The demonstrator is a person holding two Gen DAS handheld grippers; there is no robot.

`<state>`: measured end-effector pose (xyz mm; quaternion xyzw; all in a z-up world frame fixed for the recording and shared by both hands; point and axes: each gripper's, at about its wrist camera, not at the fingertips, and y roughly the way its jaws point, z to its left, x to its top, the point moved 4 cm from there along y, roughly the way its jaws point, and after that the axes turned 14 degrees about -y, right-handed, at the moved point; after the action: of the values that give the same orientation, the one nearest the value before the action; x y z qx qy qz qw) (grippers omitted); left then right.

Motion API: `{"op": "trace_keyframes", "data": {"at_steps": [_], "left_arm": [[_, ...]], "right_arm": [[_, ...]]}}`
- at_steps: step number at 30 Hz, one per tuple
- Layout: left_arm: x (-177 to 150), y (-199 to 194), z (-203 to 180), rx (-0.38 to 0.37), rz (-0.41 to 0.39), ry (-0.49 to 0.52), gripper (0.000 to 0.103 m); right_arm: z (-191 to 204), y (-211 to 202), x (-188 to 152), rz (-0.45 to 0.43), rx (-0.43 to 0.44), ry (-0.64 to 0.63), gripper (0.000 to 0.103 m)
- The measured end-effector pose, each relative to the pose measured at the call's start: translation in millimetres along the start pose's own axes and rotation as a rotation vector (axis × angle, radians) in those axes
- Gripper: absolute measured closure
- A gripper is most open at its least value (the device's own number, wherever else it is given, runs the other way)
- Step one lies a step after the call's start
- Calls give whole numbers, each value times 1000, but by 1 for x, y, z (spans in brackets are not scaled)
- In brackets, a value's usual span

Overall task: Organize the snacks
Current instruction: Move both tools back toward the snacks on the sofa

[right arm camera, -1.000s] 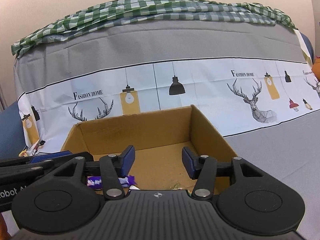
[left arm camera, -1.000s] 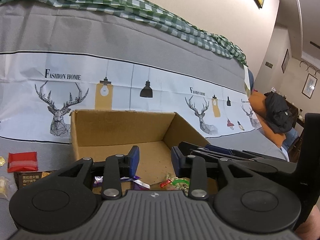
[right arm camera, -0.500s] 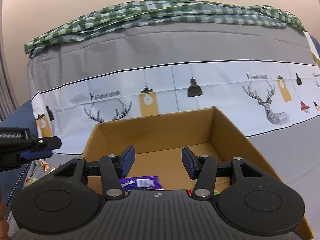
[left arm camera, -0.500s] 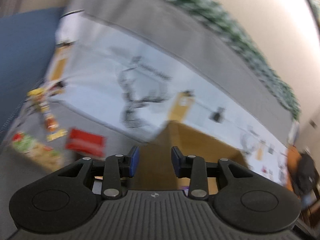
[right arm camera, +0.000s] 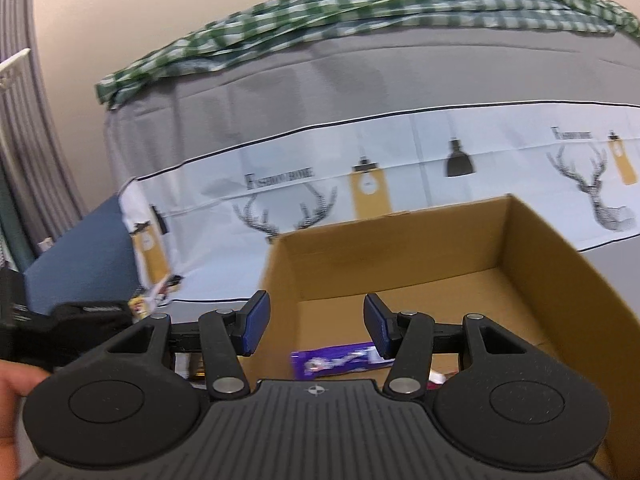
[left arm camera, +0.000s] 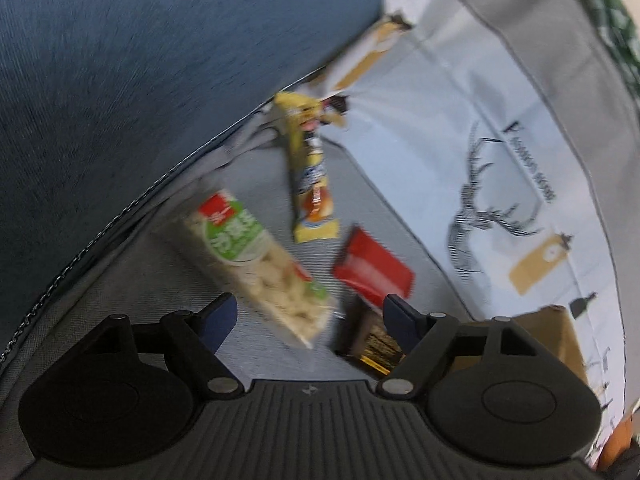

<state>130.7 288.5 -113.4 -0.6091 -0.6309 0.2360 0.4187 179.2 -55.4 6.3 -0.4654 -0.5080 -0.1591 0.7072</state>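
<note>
In the left wrist view my left gripper is open and empty, tilted over snacks lying on the grey cloth. A long clear pack with a green and red label lies between its fingers. A red packet, a dark brown packet and a yellow bar lie close by. In the right wrist view my right gripper is open and empty over the near left corner of the cardboard box. A purple bar lies inside the box.
A blue cushion borders the cloth on the left. The box corner shows at the right of the left wrist view. The left gripper's body and a hand are at the left of the right wrist view. A green checked cloth tops the sofa back.
My left gripper has swung left from the box to the loose snacks and opened wider. My right gripper has shifted left over the box's left wall and stays open.
</note>
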Motion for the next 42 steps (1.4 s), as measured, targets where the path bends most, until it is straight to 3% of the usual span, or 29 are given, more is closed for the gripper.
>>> {"op": "trace_keyframes", "data": {"at_steps": [5,11,13,15,21,25,28,29,30,31,33,36,37,39,42], "left_arm": [[5,15,5,25,-5,-34,17],[8,20,-5,96,-81,39,19],[8,18,-5,150,-100,69,43],[11,15,-1,157,-94,58,53],[9,3,1,161,-25,87,63],[3,-7,1,161,9,131,63],[3,-11,6,163,20,109,63],[4,-12,9,162,29,92,63],[6,-12,12,158,40,78,63],[7,-13,14,153,50,67,63],[9,-14,18,150,62,48,63],[11,-16,23,140,69,24,63],[12,-16,24,135,71,19,63],[10,-13,27,137,82,30,64],[8,-12,30,126,93,36,64]], "right_arm": [[20,5,2,3,61,-5,49],[35,10,2,11,107,-8,49],[39,13,0,17,118,-12,49],[43,15,-1,24,128,-19,49],[47,17,-2,26,134,-47,49],[50,18,-1,29,139,-64,49],[54,17,0,24,144,-87,50],[55,15,1,14,146,-89,54],[55,10,3,-12,149,-86,77],[55,6,6,-42,156,-86,89],[58,-5,16,-89,181,-83,88],[70,-1,33,-37,220,-47,81],[75,8,36,10,251,-9,64],[88,34,39,132,279,101,46],[113,80,30,313,241,186,38]]}}
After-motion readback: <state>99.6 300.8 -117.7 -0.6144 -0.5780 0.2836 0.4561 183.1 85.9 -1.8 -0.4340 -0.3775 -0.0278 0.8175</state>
